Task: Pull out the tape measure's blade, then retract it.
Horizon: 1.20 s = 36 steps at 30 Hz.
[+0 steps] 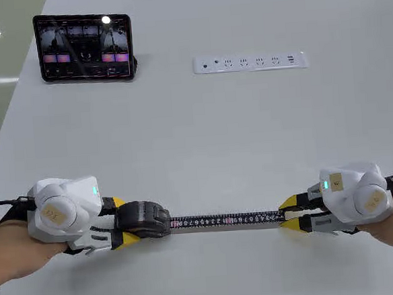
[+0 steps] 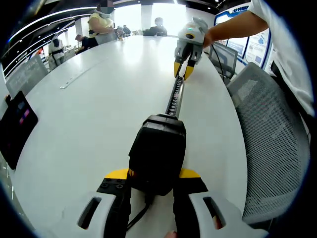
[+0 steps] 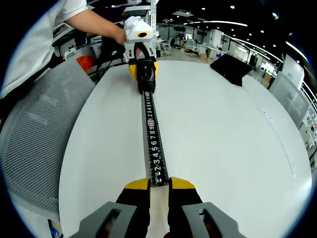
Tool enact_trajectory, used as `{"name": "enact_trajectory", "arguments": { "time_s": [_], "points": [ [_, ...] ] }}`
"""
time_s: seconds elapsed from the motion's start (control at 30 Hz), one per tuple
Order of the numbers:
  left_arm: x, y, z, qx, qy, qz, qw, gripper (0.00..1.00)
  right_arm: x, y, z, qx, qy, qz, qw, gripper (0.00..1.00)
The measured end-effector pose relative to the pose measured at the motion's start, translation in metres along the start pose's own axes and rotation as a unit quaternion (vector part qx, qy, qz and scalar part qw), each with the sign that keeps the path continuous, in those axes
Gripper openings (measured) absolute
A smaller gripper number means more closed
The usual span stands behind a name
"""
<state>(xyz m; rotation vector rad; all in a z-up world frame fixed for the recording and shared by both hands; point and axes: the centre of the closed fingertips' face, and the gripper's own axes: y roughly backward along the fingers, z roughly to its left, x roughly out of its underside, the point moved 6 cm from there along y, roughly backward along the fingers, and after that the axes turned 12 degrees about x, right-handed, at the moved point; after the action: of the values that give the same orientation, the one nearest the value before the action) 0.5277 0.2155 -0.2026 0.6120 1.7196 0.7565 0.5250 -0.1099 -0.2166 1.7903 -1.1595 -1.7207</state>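
Note:
A black tape measure case (image 1: 142,219) sits low over the white table near the front edge, clamped between the yellow-tipped jaws of my left gripper (image 1: 126,221). In the left gripper view the case (image 2: 157,151) takes up the space between the jaws of the left gripper (image 2: 154,174). The dark blade (image 1: 225,220) with white numbers runs right from the case to my right gripper (image 1: 290,214), which is shut on the blade's end. Along the right gripper view the blade (image 3: 152,141) stretches from the right gripper (image 3: 158,184) to the case (image 3: 145,73).
A tablet (image 1: 85,46) stands at the back left of the table (image 1: 195,134), and a white power strip (image 1: 250,63) lies at the back centre-right. A grey mesh chair (image 2: 270,144) stands beside the table edge.

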Motion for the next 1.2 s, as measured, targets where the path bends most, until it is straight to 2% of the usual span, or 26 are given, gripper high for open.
{"name": "enact_trajectory", "arguments": {
  "time_s": [0.53, 1.07, 1.2],
  "points": [
    [0.001, -0.001, 0.001, -0.001, 0.0, -0.001, 1.0, 0.28, 0.013, 0.014, -0.008, 0.006, 0.001, 0.014, 0.9999, 0.09],
    [0.0, -0.001, 0.0, -0.01, 0.001, 0.002, 1.0, 0.29, 0.013, 0.009, -0.009, -0.001, -0.01, 0.026, 0.9996, 0.1],
    [-0.001, 0.0, -0.001, -0.014, 0.002, 0.001, 0.9999, 0.29, 0.013, 0.009, -0.009, -0.003, 0.001, 0.028, 0.9996, 0.11]
  ]
}}
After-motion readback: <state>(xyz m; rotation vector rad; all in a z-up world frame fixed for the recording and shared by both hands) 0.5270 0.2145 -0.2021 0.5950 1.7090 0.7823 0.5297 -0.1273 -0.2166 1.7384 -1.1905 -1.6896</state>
